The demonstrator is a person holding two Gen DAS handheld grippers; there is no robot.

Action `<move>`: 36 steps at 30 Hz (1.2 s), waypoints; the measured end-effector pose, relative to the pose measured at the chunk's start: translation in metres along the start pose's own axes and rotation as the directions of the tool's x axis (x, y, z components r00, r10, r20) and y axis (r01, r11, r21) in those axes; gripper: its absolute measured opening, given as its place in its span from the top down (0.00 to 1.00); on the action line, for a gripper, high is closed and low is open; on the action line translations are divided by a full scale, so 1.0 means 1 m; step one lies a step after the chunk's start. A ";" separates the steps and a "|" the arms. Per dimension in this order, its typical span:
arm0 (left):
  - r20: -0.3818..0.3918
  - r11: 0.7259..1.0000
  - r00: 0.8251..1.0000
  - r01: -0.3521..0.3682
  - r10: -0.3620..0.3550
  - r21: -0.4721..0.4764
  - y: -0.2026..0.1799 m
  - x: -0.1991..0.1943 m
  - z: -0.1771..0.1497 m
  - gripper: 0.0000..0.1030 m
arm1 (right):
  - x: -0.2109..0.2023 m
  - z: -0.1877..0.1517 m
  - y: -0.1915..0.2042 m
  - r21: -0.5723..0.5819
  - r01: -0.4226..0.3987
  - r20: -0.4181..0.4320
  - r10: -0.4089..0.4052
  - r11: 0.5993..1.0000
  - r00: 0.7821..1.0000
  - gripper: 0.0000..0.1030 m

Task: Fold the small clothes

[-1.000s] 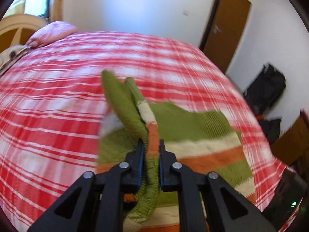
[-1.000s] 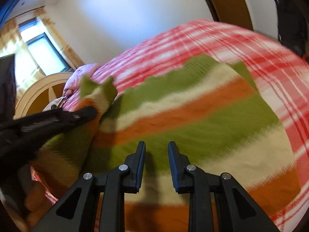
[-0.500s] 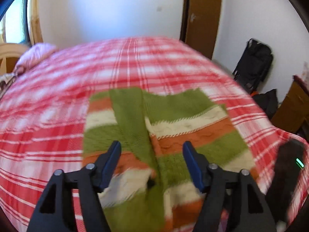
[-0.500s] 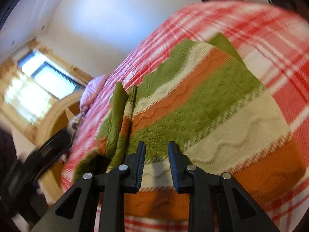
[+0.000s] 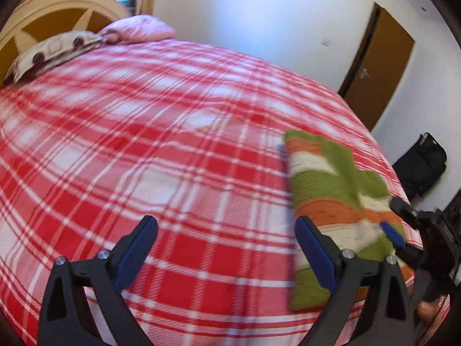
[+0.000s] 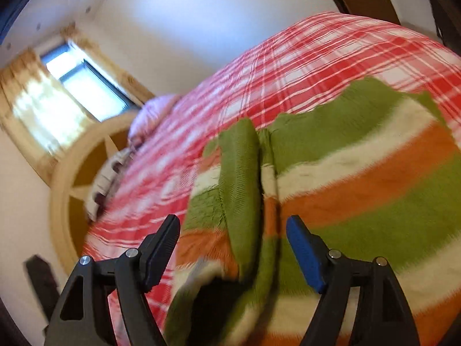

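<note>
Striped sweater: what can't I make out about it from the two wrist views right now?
- Left wrist: the striped sweater is motion-blurred; the left claw, opening over bare bedspread, covers its near edge.
- Right wrist: the sweater's near hem runs off the bottom edge, behind the opening right claw.
- Its underside: hidden in both.

Daylight fills the room, coming from the window (image 6: 86,86), which is blown out to white glare in the right wrist view. The white walls carry a bluish cast. Both views are strongly barrel-distorted, with dark corners. Motion blur smears the plaid bedspread (image 5: 173,144) and the striped knit (image 6: 360,178), while the tongs' black arms stay sharp in each view.
</note>
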State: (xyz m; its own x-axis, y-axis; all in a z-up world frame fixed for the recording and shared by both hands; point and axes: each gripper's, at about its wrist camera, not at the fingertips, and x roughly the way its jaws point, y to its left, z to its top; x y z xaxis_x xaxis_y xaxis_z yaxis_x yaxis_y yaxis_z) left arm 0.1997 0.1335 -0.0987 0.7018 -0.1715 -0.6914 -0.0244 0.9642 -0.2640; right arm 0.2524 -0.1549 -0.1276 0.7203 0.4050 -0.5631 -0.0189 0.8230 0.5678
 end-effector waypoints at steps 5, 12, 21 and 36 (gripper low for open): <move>-0.012 1.000 1.000 -0.011 0.011 -0.014 0.008 0.009 -0.002 0.05 | 0.038 -0.015 0.025 -0.126 0.083 -0.045 -0.089 0.989 0.995 0.34; -0.041 1.000 0.999 0.006 -0.008 -0.030 0.016 0.019 -0.008 0.05 | 0.046 -0.017 0.040 -0.212 0.112 -0.027 -0.120 0.971 0.992 0.72; -0.040 0.999 0.999 -0.012 0.010 -0.038 0.012 0.016 -0.007 0.05 | 0.013 -0.009 0.089 -0.503 0.222 0.102 -0.197 0.835 0.975 0.82; 0.001 0.994 0.999 0.033 -0.033 0.101 -0.053 0.011 -0.004 0.05 | -0.093 0.021 -0.061 -0.327 0.373 0.172 -0.334 0.868 0.927 0.82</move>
State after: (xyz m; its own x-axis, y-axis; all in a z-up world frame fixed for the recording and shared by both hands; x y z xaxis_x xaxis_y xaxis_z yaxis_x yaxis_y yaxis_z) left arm 0.2063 0.0800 -0.0953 0.7030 -0.2029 -0.6816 0.0706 0.9736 -0.2170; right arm 0.2015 -0.2508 -0.0970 0.7930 0.0321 -0.6084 0.0261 0.9959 0.0865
